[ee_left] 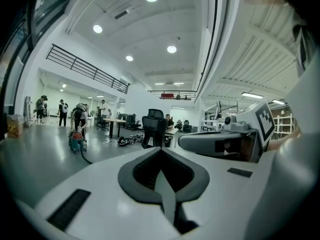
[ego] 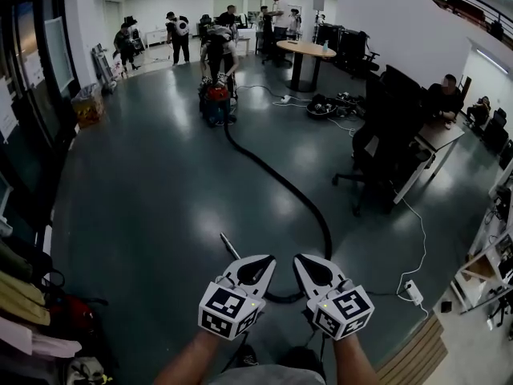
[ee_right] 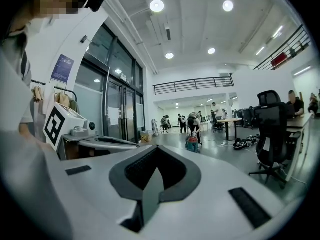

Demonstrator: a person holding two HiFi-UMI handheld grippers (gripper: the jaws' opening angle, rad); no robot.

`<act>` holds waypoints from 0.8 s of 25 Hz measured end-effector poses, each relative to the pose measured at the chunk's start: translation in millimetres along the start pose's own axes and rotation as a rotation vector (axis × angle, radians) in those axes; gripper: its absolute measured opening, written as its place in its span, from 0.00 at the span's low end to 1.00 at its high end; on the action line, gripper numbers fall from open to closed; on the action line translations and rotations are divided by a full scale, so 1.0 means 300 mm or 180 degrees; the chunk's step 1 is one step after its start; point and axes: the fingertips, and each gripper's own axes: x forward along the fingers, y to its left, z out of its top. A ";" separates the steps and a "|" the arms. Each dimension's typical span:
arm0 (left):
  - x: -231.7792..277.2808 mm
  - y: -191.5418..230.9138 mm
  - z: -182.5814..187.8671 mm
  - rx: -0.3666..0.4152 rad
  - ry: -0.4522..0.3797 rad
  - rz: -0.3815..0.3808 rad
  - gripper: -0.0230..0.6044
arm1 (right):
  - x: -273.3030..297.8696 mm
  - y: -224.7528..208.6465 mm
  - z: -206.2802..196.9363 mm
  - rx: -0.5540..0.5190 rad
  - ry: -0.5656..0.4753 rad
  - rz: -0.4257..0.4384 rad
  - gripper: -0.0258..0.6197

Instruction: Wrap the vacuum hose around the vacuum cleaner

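Note:
The vacuum cleaner [ego: 217, 103], red and blue, stands far off on the dark floor with a person bent over it. Its black hose [ego: 280, 184] snakes across the floor toward me and curls just in front of my grippers, ending in a thin metal wand [ego: 229, 245]. My left gripper [ego: 268, 260] and right gripper [ego: 300, 260] are held side by side above the hose end, both shut and empty. The left gripper view shows the vacuum cleaner [ee_left: 76, 143] small in the distance beyond the left gripper [ee_left: 161, 152]. The right gripper view shows the vacuum cleaner [ee_right: 192, 144] past the right gripper [ee_right: 158, 149].
A black office chair [ego: 377, 147] and a desk [ego: 437, 139] with a seated person stand to the right. A power strip [ego: 414, 292] with a white cable lies at the right, near wooden boards [ego: 417, 355]. A round table [ego: 302, 50] and several people are at the back. A box [ego: 88, 105] sits left.

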 end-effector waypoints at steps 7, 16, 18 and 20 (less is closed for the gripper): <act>0.010 0.053 0.001 -0.0006 0.0023 -0.0018 0.05 | 0.047 -0.004 0.015 -0.0018 -0.0003 -0.0016 0.04; 0.111 0.161 -0.012 0.0013 0.0126 0.0050 0.05 | 0.175 -0.099 -0.002 0.0107 -0.0048 0.0057 0.04; 0.164 0.200 -0.012 0.0018 0.0155 0.0070 0.05 | 0.220 -0.150 -0.001 0.0134 -0.0054 0.0071 0.04; 0.229 0.239 -0.016 0.0011 0.0198 0.0086 0.05 | 0.264 -0.211 -0.003 0.0158 -0.0049 0.0074 0.04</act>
